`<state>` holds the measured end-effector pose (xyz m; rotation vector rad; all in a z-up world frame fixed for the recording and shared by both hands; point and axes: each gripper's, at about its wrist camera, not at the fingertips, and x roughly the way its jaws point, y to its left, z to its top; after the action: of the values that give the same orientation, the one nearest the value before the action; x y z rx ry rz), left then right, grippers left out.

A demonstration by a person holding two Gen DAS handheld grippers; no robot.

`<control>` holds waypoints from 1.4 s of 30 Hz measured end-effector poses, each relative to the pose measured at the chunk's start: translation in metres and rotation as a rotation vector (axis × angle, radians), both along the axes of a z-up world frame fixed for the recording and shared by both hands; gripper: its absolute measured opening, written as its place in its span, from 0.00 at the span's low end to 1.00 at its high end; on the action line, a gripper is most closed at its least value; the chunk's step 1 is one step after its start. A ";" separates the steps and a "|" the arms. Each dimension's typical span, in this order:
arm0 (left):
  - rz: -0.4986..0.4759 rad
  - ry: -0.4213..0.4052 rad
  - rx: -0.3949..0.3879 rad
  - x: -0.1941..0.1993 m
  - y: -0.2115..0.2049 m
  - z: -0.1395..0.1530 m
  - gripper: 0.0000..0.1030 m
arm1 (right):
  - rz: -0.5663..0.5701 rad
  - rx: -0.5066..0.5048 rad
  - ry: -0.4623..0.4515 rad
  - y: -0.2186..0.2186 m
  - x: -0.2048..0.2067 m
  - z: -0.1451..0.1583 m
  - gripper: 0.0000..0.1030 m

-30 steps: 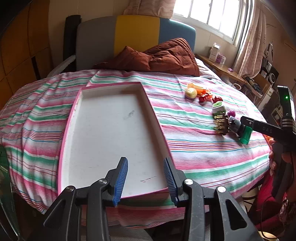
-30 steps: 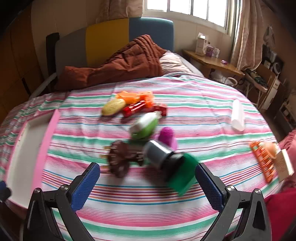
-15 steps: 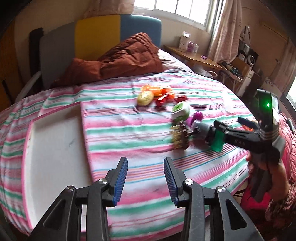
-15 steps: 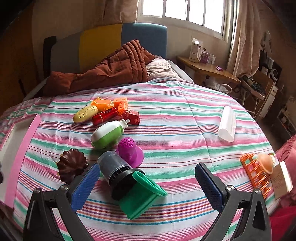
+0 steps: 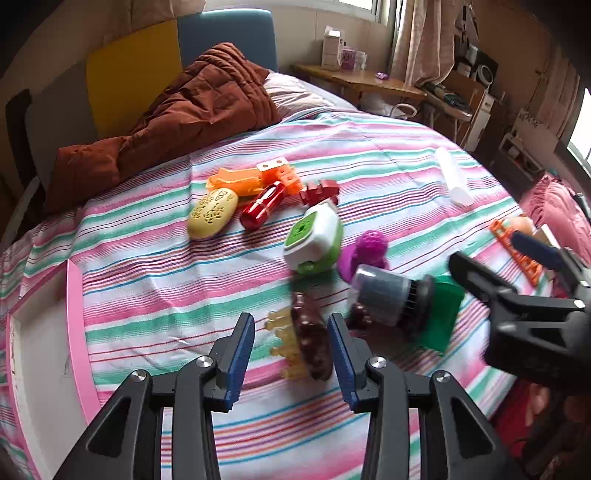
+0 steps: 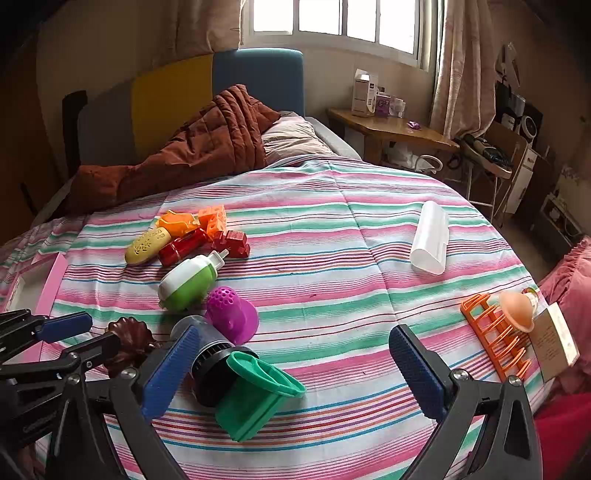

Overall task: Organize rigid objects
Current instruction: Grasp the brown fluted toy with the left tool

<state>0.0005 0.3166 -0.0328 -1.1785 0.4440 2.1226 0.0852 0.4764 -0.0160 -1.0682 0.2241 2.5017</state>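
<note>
Striped bedspread [image 6: 332, 229], rust-brown quilt [image 6: 207, 144], wooden side table [image 6: 391, 127], curtained window [image 6: 332, 22]

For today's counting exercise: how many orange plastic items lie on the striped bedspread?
3, possibly more hidden. An orange toy piece and an orange building block sit in the far-left cluster; an orange rack lies at the right edge, under a peach cup.

Scattered on striped bedspread: brown fluted mold [image 5: 310, 343] on edge; grey cylinder with green scoop-like end [image 6: 236, 384] lying sideways; purple perforated cone [image 6: 231, 308]; green-white bottle [image 6: 188, 282]; yellow pod [image 5: 212, 213], red bottle [image 5: 263, 205], orange pieces [image 5: 255, 177] clustered.
</note>
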 end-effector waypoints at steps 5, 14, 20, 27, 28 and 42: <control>0.029 -0.010 0.030 -0.011 -0.015 -0.002 0.41 | 0.012 0.003 0.007 -0.002 0.000 0.002 1.00; 0.134 -0.018 -0.016 -0.032 -0.048 -0.012 0.40 | 0.029 0.007 -0.006 -0.008 -0.001 -0.001 1.00; 0.143 0.002 -0.006 -0.027 -0.053 -0.007 0.40 | 0.026 -0.003 -0.008 -0.007 -0.001 -0.003 1.00; 0.105 0.078 -0.006 -0.011 -0.050 0.005 0.40 | 0.023 -0.012 -0.011 -0.005 -0.002 -0.004 1.00; 0.098 0.086 -0.001 -0.008 -0.049 0.007 0.40 | 0.021 -0.016 -0.011 -0.004 -0.001 -0.004 1.00; 0.012 0.030 0.101 -0.001 -0.025 0.002 0.42 | -0.051 -0.079 -0.001 0.015 0.004 -0.003 1.00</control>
<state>0.0000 0.2917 -0.0303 -1.0967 0.3398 2.1496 0.0896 0.4917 -0.0189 -1.0811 0.3483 2.4650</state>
